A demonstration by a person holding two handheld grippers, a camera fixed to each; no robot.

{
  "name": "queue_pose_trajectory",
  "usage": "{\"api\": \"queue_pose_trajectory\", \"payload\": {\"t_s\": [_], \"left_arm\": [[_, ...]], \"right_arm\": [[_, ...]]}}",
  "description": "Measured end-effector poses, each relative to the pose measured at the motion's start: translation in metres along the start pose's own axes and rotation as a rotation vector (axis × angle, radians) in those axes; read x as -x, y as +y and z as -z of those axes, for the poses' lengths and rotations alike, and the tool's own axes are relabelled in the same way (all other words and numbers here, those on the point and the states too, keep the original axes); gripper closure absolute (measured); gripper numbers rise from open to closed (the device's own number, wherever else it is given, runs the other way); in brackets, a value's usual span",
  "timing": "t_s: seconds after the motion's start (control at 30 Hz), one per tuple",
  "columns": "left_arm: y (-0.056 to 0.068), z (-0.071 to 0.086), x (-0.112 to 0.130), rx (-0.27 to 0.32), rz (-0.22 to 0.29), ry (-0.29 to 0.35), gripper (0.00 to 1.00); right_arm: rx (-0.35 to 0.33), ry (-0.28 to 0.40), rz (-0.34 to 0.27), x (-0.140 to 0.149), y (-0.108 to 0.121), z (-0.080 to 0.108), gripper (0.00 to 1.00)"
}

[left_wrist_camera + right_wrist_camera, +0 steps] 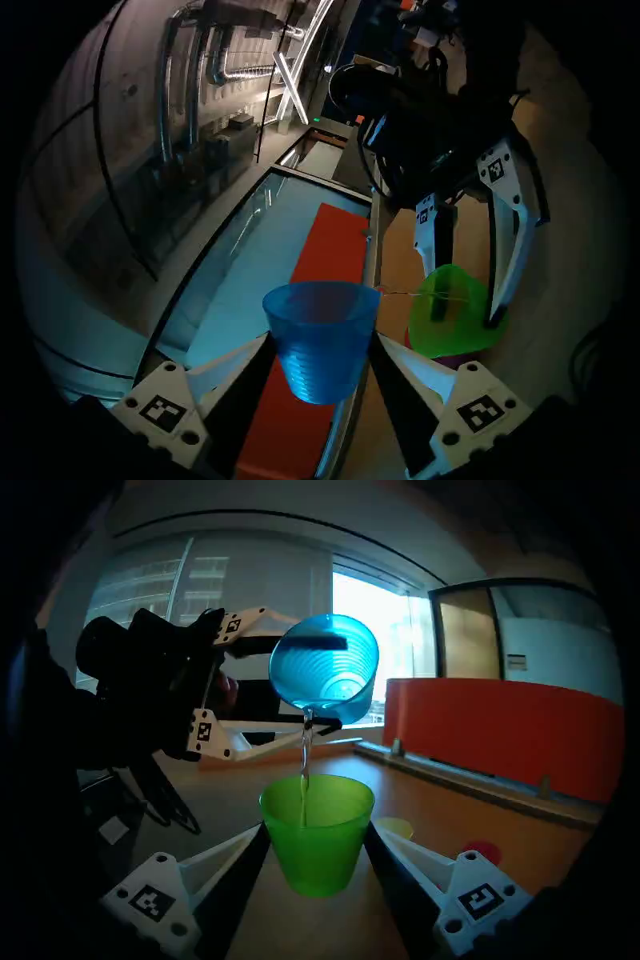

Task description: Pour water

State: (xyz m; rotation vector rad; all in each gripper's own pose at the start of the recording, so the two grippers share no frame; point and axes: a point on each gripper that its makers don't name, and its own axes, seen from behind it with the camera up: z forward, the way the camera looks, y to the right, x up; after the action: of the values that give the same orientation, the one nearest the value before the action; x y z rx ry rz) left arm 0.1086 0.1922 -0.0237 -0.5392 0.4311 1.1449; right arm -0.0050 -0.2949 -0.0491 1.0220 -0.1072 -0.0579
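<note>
Holds a blue cup in the left gripper, with both fingers pressed against its ribbed sides below the rim. From the right gripper view, tips that cup steeply, mouth turned down and toward the camera, directly above a green cup. Lets a thin thread of water fall from the lowest point of the blue rim straight into the green cup, entering left of its middle. Parts the two cups by a clear gap, bridged by the water alone. Holds the green cup upright in the right gripper, fingers set narrow against either side of its wall. Cannot tell whether its base touches the tabletop or hangs just above. Shares the tabletop with a small yellow disc and a red disc, both lying flat to the right of the green cup, near it yet apart from it and from each other, toward the edge that bears a red divider. Faces a bright window beyond the tabletop. In the left gripper view, shows the right gripper farther off to the right, its two white fingers straddling the green cup, with the divider running away along the tabletop's edge
</note>
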Motion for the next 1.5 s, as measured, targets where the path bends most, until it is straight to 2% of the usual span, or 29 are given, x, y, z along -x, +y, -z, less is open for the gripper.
{"api": "queue_pose_trajectory", "payload": {"t_s": [0.4, 1.27, 1.5], "left_arm": [[-0.005, 0.001, 0.001, -0.009, -0.02, -0.002, 0.2], [-0.007, 0.0, -0.007, -0.018, -0.073, 0.009, 0.2], [-0.012, 0.001, -0.009, -0.022, -0.093, 0.01, 0.2]], "right_arm": [[0.001, 0.0, 0.002, -0.001, -0.001, -0.001, 0.14], [0.002, 0.001, 0.007, -0.001, -0.001, 0.003, 0.14], [0.001, 0.001, 0.01, -0.001, -0.001, 0.004, 0.14]]}}
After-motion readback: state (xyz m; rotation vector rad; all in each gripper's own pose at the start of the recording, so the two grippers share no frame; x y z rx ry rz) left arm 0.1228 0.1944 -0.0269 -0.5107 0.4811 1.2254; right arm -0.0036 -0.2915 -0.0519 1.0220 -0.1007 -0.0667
